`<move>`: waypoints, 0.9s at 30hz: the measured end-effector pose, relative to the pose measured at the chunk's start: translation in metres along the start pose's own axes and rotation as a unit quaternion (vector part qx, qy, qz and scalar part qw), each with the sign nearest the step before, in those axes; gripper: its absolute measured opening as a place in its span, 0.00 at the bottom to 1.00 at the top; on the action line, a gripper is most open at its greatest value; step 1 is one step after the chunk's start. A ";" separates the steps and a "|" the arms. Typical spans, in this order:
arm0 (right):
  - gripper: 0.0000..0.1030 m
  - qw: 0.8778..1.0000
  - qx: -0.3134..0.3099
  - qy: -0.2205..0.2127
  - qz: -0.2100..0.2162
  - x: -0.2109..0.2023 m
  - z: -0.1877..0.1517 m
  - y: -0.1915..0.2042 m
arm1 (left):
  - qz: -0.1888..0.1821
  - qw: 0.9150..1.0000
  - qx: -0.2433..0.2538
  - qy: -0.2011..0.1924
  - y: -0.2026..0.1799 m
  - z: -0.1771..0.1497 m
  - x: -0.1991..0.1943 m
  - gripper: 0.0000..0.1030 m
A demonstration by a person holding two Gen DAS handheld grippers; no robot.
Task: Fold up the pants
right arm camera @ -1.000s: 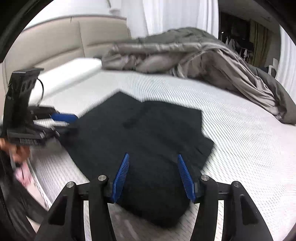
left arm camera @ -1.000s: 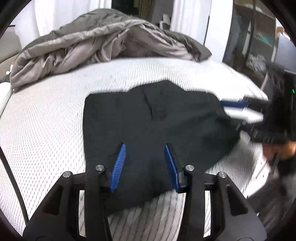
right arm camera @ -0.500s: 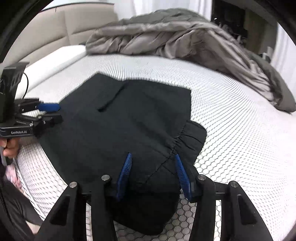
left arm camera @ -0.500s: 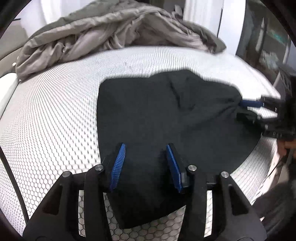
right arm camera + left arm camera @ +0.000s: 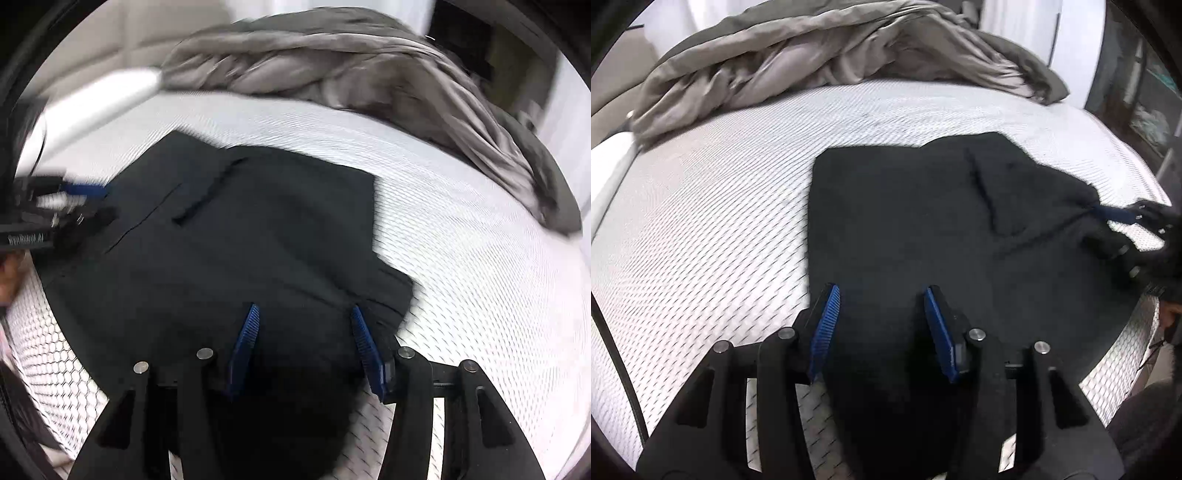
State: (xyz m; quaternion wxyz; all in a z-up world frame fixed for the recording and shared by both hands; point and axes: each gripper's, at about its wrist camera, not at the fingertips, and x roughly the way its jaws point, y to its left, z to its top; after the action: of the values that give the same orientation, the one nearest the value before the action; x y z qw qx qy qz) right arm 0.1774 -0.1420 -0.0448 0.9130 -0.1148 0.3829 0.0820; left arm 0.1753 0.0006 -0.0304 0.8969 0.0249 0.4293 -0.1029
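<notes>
A pair of black pants [image 5: 923,229], of matte and slightly fuzzy cloth, is spread flat on the white mattress [image 5: 701,221], whose cover is woven in a fine honeycomb mesh. The garment is folded into a broad, roughly rectangular slab with soft, rounded corners; a long seam or pocket slit [image 5: 207,195] is seen running across its upper face. The left gripper [image 5: 881,328] is held low over the near edge of the pants, its jaws parted and nothing caught between them; the ribbed blue pads [image 5: 823,332] are mounted on black plastic fingers fixed with round metal screws, and dark cloth is seen directly beneath and ahead of them. The right gripper [image 5: 304,347] is likewise released, its blue ridged pads spread wide above a gathered, puckered corner of the fabric, which lies just ahead of and below the right-hand pad. In the left wrist view the right gripper [image 5: 1123,229] is seen far to the right, at the cloth's bunched corner, though its outline is blurred. Beyond both tools, at the far side of the mattress, a crumpled grey duvet [image 5: 831,59] with a smooth, faintly glossy surface is heaped in deep folds. A pale padded headboard [image 5: 122,40] is visible to the far left of the right tool.
</notes>
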 end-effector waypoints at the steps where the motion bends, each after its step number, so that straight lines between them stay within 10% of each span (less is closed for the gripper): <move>1: 0.51 1.000 0.006 -0.003 0.003 -0.005 0.001 -0.003 | 0.002 1.000 -0.001 -0.002 0.000 0.002 -0.006 0.44; 6: 0.51 0.997 0.056 -0.035 0.044 -0.012 0.028 0.007 | -0.014 0.999 -0.004 -0.050 -0.016 0.039 -0.016 0.44; 10: 0.51 0.998 0.037 0.003 0.051 0.035 0.064 0.034 | 0.000 1.000 0.009 -0.002 -0.029 0.058 0.031 0.44; 19: 0.48 1.000 0.002 0.007 0.020 0.024 0.020 -0.004 | 0.034 0.999 -0.028 0.011 0.009 0.038 0.013 0.46; 24: 0.49 0.996 0.014 -0.045 0.076 -0.018 0.013 0.029 | -0.041 0.998 -0.004 -0.046 -0.023 0.015 -0.037 0.46; 27: 0.49 0.992 -0.014 -0.014 0.122 -0.002 0.012 0.063 | -0.051 0.996 0.069 -0.006 -0.059 -0.001 -0.018 0.47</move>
State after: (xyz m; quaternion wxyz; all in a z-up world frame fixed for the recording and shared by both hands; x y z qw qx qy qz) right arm 0.1692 -0.0785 -0.0448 0.8997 -0.0793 0.3799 0.1996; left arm 0.1510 -0.0539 -0.0148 0.8893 0.0638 0.4162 -0.1783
